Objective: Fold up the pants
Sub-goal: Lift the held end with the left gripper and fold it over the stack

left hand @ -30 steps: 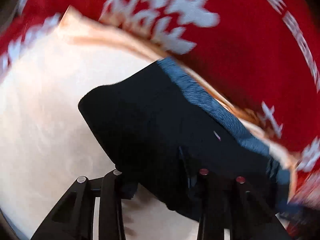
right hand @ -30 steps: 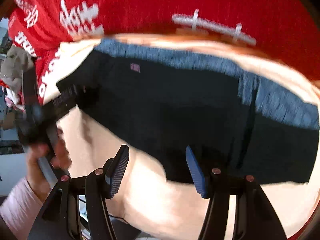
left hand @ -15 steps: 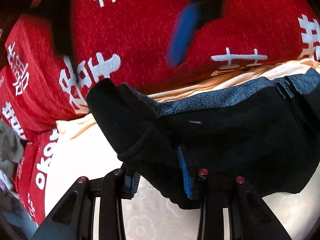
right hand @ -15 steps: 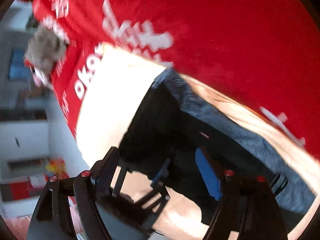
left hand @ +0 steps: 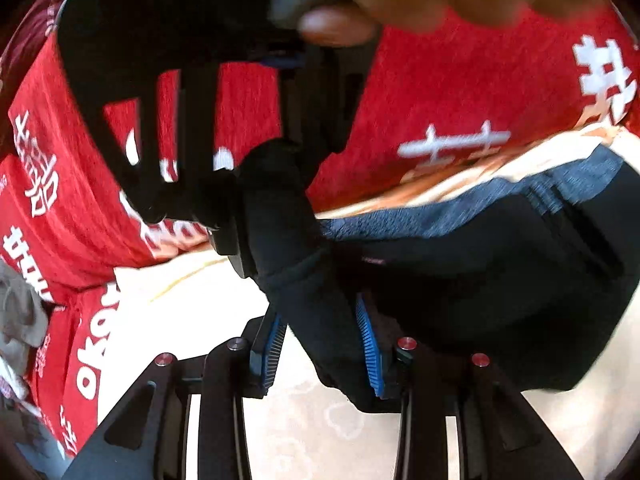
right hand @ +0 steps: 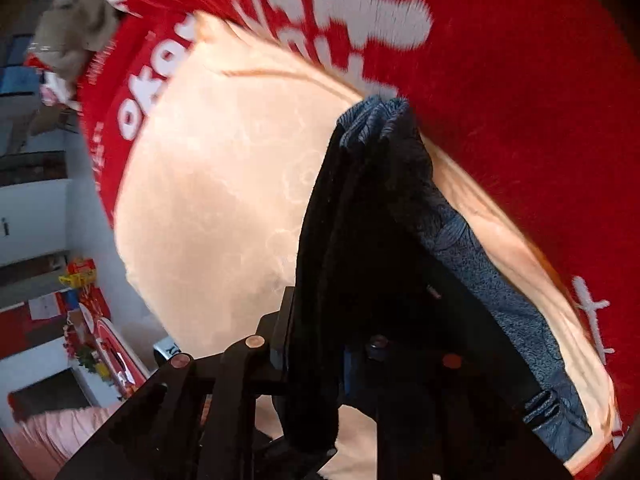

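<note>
The black pants (left hand: pixel 480 280) with a grey-blue waistband (left hand: pixel 460 216) lie on a cream cloth (left hand: pixel 192 312). My left gripper (left hand: pixel 320 344) holds a bunched fold of the black fabric between its blue pads. My right gripper (left hand: pixel 256 200) shows from above in the left wrist view, closed on the upper end of the same fold, a hand behind it. In the right wrist view the pants (right hand: pixel 360 248) hang between the right gripper's fingers (right hand: pixel 320 360), and the waistband (right hand: pixel 480 280) runs to the lower right.
A red cloth with white lettering (left hand: pixel 460 92) surrounds the cream cloth (right hand: pixel 224 184). A grey garment (left hand: pixel 20 312) lies at the far left edge. Room furniture and a pink sleeve (right hand: pixel 48 432) show at the left of the right wrist view.
My right gripper has come over to the left gripper and closed on the raised fold. The left gripper keeps its hold. The pants' corner has lifted off the cloth.
</note>
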{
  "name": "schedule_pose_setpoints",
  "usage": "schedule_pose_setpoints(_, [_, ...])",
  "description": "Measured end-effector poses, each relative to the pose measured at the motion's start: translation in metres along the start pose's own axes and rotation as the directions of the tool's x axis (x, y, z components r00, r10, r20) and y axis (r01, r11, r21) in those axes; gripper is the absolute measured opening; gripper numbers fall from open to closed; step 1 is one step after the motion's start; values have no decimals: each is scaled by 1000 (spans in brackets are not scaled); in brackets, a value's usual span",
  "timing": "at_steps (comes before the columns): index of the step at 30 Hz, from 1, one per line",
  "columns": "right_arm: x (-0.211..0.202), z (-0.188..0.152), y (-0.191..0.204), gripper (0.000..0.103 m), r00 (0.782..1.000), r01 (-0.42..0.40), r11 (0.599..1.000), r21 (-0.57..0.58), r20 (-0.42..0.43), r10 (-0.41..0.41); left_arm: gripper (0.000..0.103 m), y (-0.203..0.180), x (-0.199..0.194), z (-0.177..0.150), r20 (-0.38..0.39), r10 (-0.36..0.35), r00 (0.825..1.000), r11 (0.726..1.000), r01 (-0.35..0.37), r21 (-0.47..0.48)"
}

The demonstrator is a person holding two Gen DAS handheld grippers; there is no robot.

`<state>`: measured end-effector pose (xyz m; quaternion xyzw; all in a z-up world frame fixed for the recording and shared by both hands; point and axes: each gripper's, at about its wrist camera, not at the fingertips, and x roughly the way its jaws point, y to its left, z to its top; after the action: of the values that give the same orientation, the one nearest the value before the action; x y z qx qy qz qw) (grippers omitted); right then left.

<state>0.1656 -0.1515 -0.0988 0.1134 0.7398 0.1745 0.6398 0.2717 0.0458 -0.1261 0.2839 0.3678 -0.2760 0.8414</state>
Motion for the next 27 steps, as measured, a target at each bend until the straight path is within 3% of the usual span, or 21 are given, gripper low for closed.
schedule_pose_setpoints(3, [-30, -27, -5, 19, 995, -49, 999, -16, 88, 51, 37, -10, -24, 14, 38, -26, 999, 1000, 25, 17])
schedule_pose_setpoints(7, [-70, -67, -26, 19, 966, -148, 989, 7, 214, 143, 37, -30, -55, 38, 73, -70, 995, 997, 67, 43])
schedule_pose_setpoints(13, [-122, -146, -80, 19, 877, -303, 951, 56, 407, 256, 37, -88, -94, 76, 107, -161, 981, 982, 149, 113])
schedule_pose_setpoints(15, [-137, -181, -104, 19, 845, -338, 937, 85, 466, 262, 37, -119, -104, 89, 105, -202, 974, 971, 186, 147])
schedule_pose_setpoints(21, [-155, -270, -180, 19, 780, -412, 895, 171, 574, 250, 37, -210, -112, 108, 77, -280, 957, 927, 249, 280])
schedule_pose_setpoints(27, [-124, -335, -253, 19, 775, -445, 847, 292, 600, 200, 37, -300, -83, 96, -19, -311, 950, 863, 290, 413])
